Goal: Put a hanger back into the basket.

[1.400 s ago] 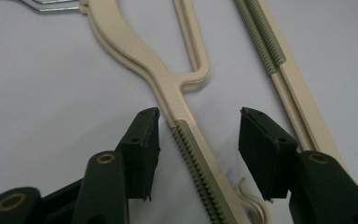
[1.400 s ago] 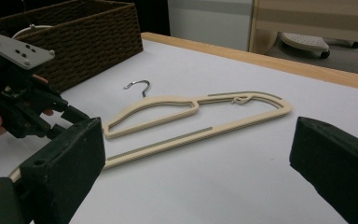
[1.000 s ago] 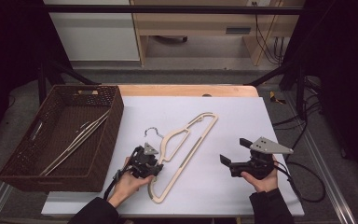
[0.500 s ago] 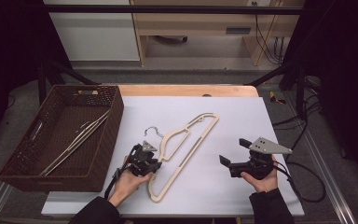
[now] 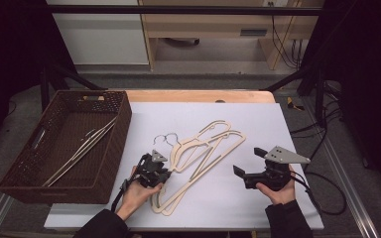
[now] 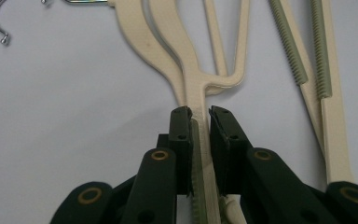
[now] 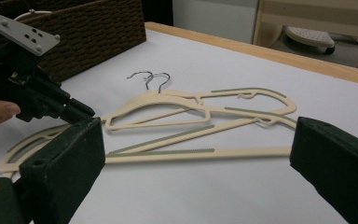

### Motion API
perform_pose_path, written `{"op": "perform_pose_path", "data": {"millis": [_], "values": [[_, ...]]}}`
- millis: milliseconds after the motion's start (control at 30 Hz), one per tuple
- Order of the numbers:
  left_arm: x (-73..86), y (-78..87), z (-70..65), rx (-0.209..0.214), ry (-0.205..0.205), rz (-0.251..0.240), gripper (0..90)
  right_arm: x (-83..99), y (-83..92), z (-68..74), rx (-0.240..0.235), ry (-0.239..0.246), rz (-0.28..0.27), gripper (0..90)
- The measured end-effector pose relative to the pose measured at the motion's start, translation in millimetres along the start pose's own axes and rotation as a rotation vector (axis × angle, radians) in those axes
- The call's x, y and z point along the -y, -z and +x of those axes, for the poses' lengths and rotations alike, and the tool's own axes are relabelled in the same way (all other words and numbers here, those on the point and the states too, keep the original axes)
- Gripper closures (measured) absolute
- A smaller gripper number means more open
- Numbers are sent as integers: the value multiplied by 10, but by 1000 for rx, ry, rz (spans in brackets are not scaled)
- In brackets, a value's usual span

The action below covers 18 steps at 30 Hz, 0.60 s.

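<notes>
Two cream plastic hangers (image 5: 213, 144) lie overlapped on the white table, their metal hooks (image 5: 164, 139) pointing toward the basket. My left gripper (image 5: 166, 174) sits at their lower left end. In the left gripper view its jaws (image 6: 199, 114) have just been closing on one hanger's arm (image 6: 200, 88), and the pads now press on the arm's two sides. My right gripper (image 5: 248, 161) hovers to the right of the hangers, jaws wide open and nothing held. The right gripper view looks between its jaws (image 7: 196, 154) at the hangers (image 7: 205, 112) and the left gripper (image 7: 81, 112).
A dark wicker basket (image 5: 99, 95) stands at the table's left with several thin metal hangers (image 5: 82, 148) inside. A wooden strip (image 5: 198, 95) runs along the table's far edge. Cables trail off the table's right side (image 5: 322, 183).
The left gripper's jaws have drawn in against the hanger arm. Both hands have stayed in place, and the hangers have not shifted.
</notes>
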<state>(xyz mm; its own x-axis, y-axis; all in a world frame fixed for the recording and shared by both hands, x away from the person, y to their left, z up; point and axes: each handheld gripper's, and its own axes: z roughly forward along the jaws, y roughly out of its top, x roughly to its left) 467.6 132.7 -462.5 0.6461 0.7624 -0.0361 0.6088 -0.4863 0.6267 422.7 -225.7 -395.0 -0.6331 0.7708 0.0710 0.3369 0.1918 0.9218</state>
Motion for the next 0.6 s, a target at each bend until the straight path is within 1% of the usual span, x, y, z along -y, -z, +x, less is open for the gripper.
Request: {"op": "perform_pose_path", "data": {"millis": [33, 100, 133, 200, 233, 267, 300, 333, 367, 433, 533, 567, 600], "values": [[3, 1, 3, 1, -5, 0, 788, 0, 3, 0, -2, 0, -2, 34], [8, 5, 14, -2, 0, 0, 768, -1, 4, 3, -1, -3, -1, 34], [12, 11, 19, -2, -1, 3, 739, 1, 5, 1, 0, -1, 1, 34], [31, 18, 38, 15, -3, 13, 682, 1, 4, 1, -1, 3, 0, 34], [44, 15, 35, 18, 12, 12, 656, 1, 4, 1, -2, 2, 1, 34], [64, 21, 39, 26, -7, 28, 636, 1, 4, 1, -1, 2, 1, 34], [75, 30, 37, 23, -15, 27, 631, 2, 4, 0, -1, 6, 0, 34], [89, 35, 31, 25, -13, 22, 627, 1, 6, 1, -1, 5, 1, 34], [90, 47, 36, 28, -26, 38, 627, 0, 11, 1, -1, 2, 1, 34], [89, 43, 26, 26, -25, 42, 626, -2, 13, -2, -3, 3, -3, 34], [73, 36, -30, -8, -29, 56, 632, 0, 5, 0, -4, 2, 0, 35], [63, 38, -58, -19, -37, 68, 643, 0, 1, 2, -6, -1, 1, 35], [60, 34, -79, -19, -32, 68, 670, 1, -7, 1, -6, 2, 0, 35]]}}
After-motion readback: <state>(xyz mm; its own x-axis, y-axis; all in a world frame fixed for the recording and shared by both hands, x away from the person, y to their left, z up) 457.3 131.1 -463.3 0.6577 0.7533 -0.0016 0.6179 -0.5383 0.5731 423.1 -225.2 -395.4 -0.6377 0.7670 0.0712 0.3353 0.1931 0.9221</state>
